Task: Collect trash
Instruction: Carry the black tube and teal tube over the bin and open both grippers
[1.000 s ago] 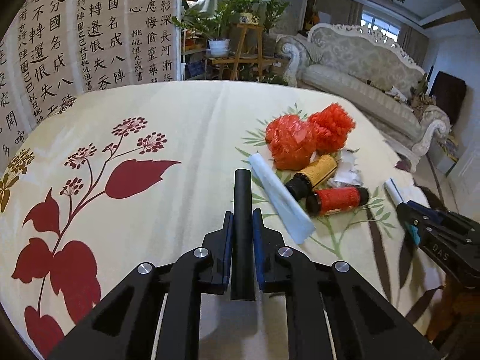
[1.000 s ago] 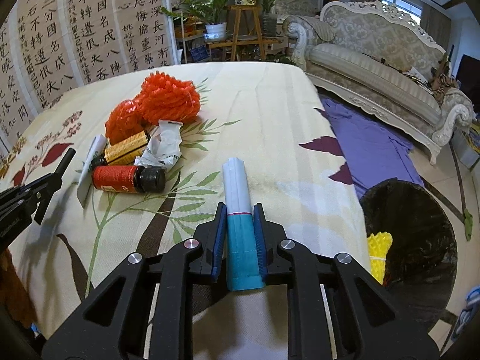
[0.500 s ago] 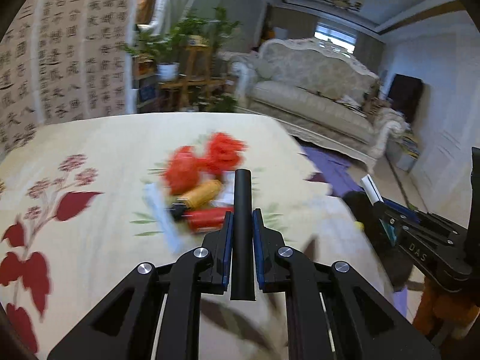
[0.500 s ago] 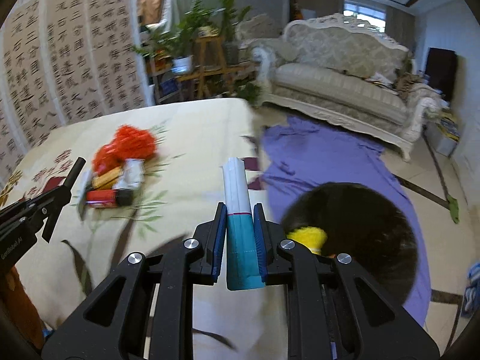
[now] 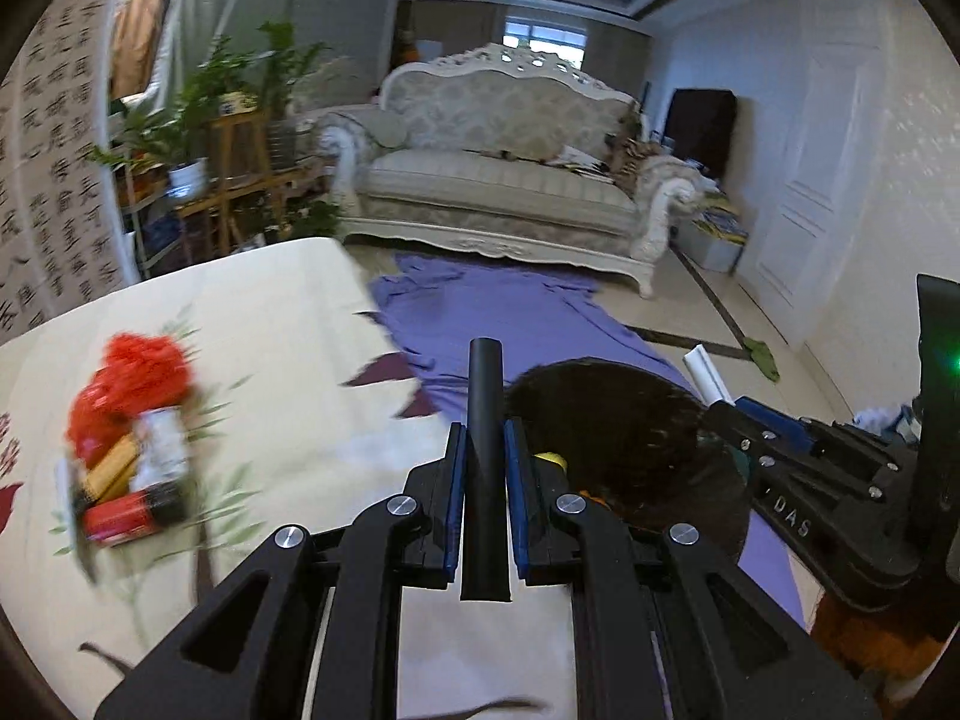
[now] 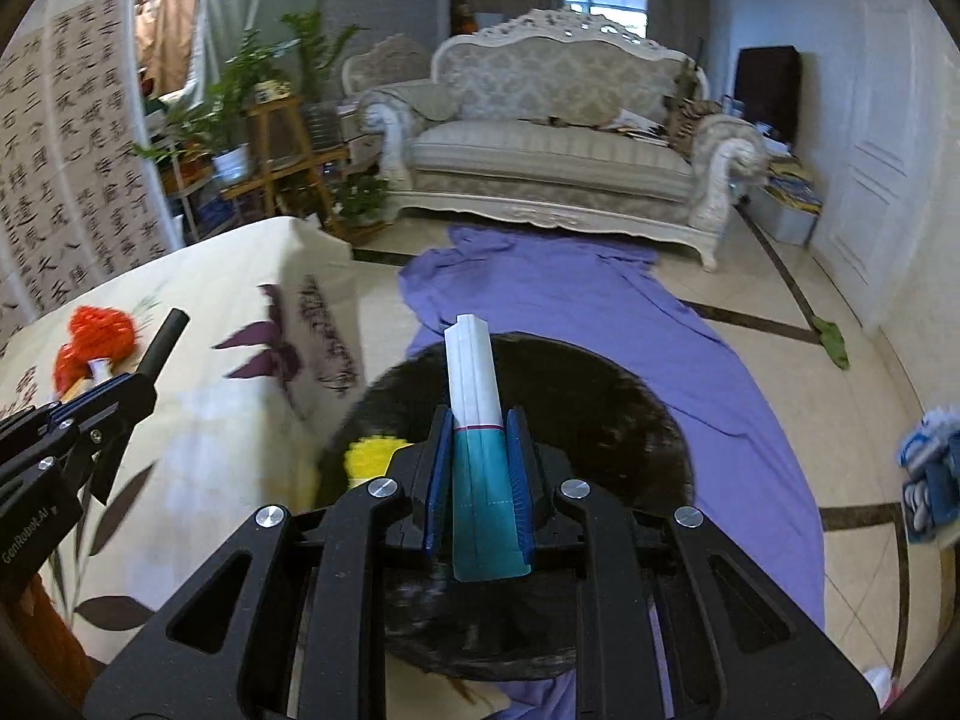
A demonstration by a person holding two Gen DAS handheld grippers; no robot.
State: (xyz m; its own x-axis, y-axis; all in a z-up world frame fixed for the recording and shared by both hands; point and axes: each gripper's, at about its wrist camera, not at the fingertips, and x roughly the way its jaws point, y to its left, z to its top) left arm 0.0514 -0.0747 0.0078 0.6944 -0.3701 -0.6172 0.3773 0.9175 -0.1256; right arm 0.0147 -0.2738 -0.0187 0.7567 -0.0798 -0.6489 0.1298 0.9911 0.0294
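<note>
On the counter (image 5: 252, 324) at far left, covered by a floral cloth, lies a blurred heap of trash: red mesh bundles (image 5: 135, 381), a yellow bottle (image 5: 111, 471), a white crumpled wrapper (image 5: 162, 441) and a red bottle (image 5: 129, 513). To its right, the left claw (image 5: 483, 483) is pinching a black tube (image 5: 485, 420) that points forward past the counter's edge. Beyond it on the floor, a black trash bin (image 6: 600, 414) sits on a purple cloth (image 6: 600, 300), with something yellow (image 6: 372, 456) inside. Further right, the right claw (image 6: 480, 480) is pinching a teal-and-white tube (image 6: 477, 420), held above the bin's opening. A cream sofa (image 6: 552, 150) stands behind.
</note>
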